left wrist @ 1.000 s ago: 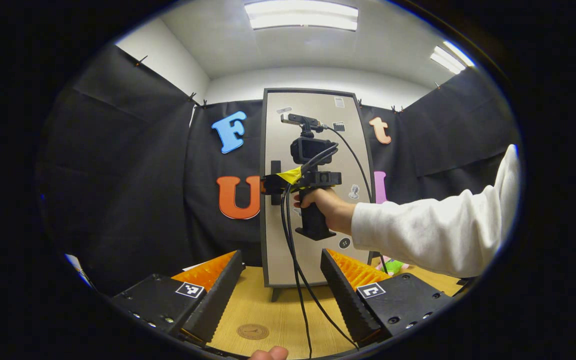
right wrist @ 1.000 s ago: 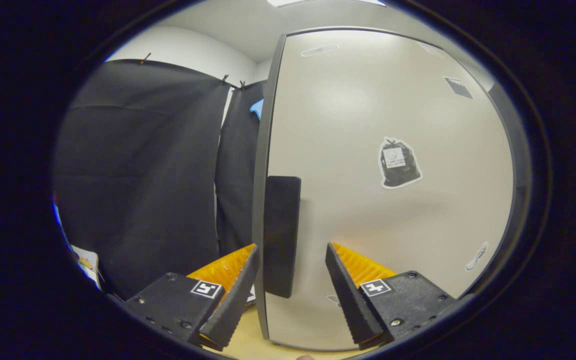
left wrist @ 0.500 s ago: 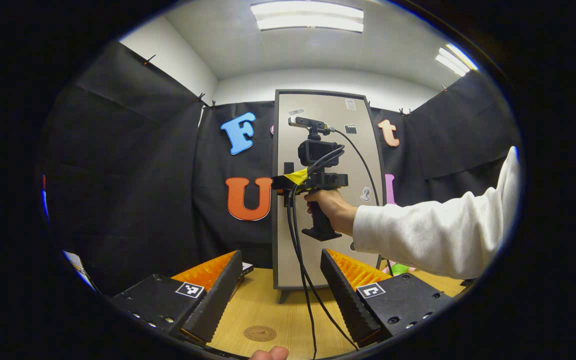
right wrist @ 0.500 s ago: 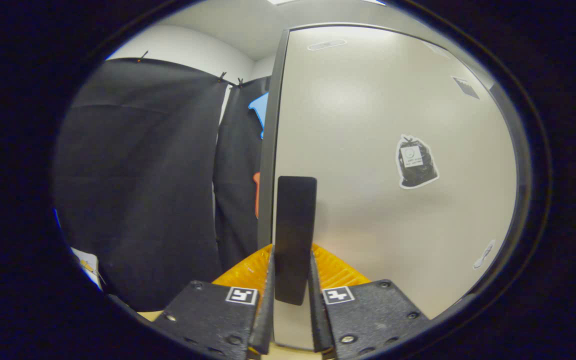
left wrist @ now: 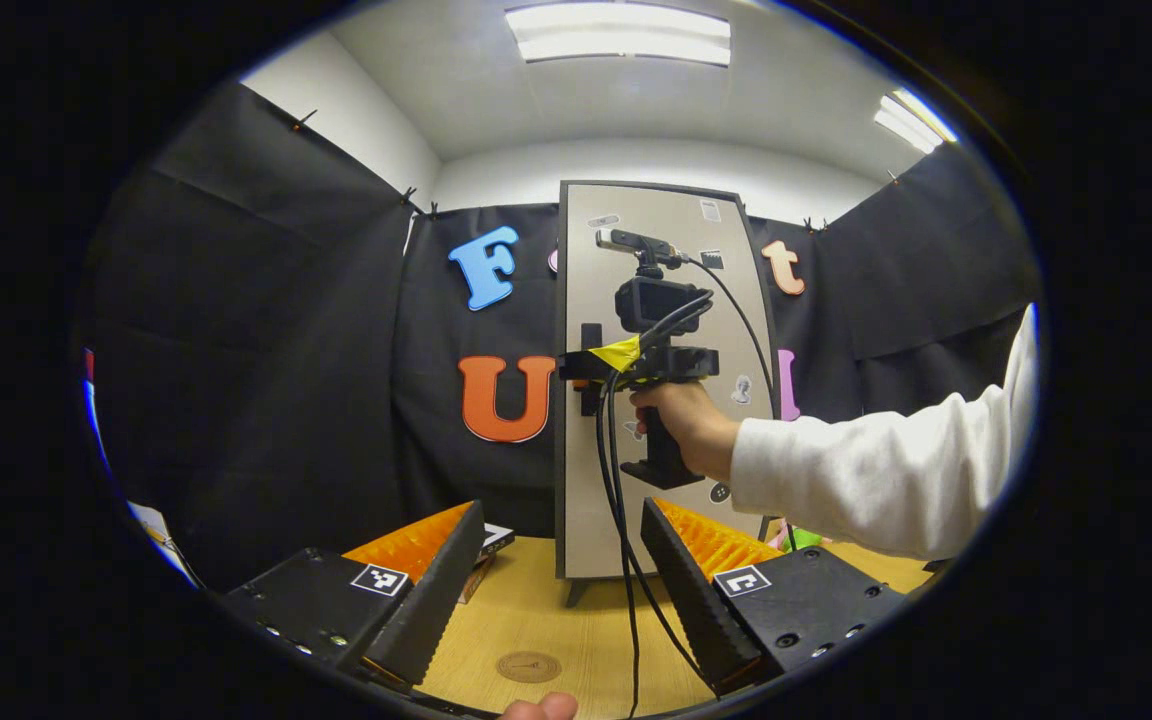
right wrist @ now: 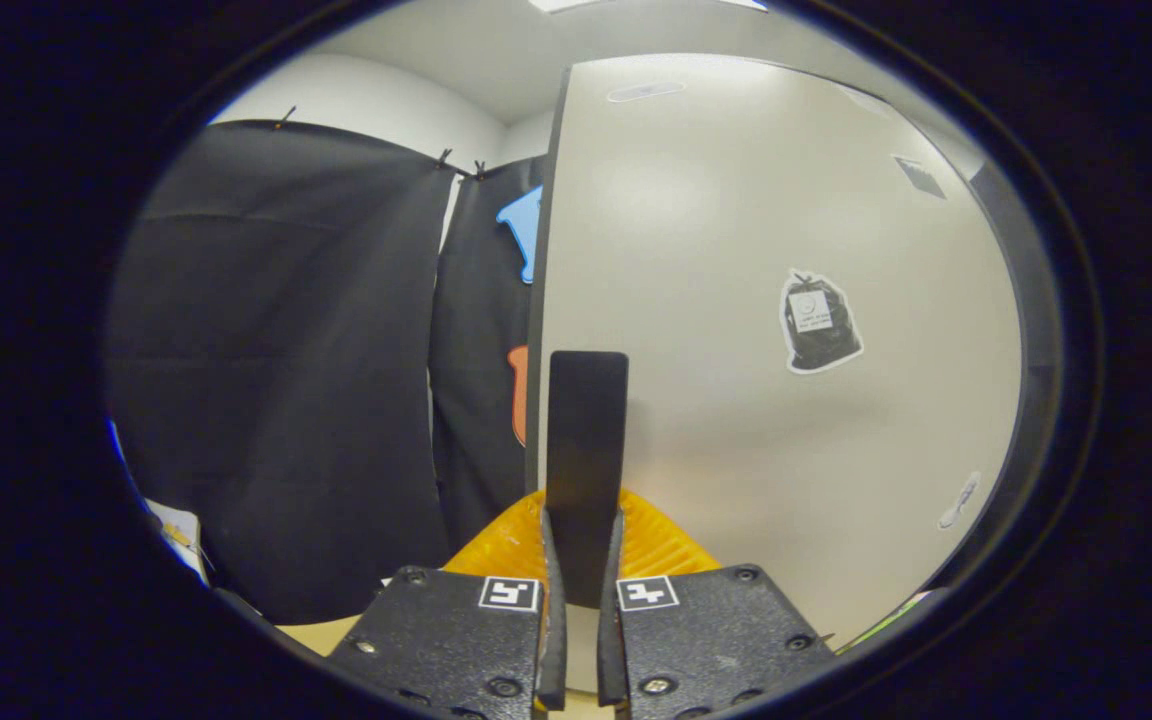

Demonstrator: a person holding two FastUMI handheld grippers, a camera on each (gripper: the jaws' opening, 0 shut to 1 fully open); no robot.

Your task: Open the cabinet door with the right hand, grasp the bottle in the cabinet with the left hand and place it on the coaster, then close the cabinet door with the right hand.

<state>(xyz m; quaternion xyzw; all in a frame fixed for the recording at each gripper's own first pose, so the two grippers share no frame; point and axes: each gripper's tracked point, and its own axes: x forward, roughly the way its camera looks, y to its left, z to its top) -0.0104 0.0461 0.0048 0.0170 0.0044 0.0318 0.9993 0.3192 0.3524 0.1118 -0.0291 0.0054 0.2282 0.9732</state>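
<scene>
A tall beige cabinet door (left wrist: 671, 300) with a dark frame stands at the back of the wooden table (left wrist: 526, 620). In the right gripper view the door (right wrist: 766, 400) looms close, and my right gripper (right wrist: 576, 570) is shut on its black upright handle (right wrist: 586, 440). In the left gripper view a hand in a white sleeve (left wrist: 866, 480) holds that right gripper (left wrist: 586, 365) at the handle. My left gripper (left wrist: 561, 590) hangs open and empty over the table. A round brown coaster (left wrist: 528, 667) lies on the table between its fingers. The bottle is hidden behind the door.
Black cloth walls close in the left and back sides. A small dark box (left wrist: 488, 540) lies on the table left of the cabinet. Green and pink items (left wrist: 798, 537) sit behind the cabinet's right foot. Black cables (left wrist: 621, 540) hang from the right gripper.
My right gripper closed on the door handle from open a second ago. In the left gripper view the door's left edge has drawn nearer, so the door has swung slightly open.
</scene>
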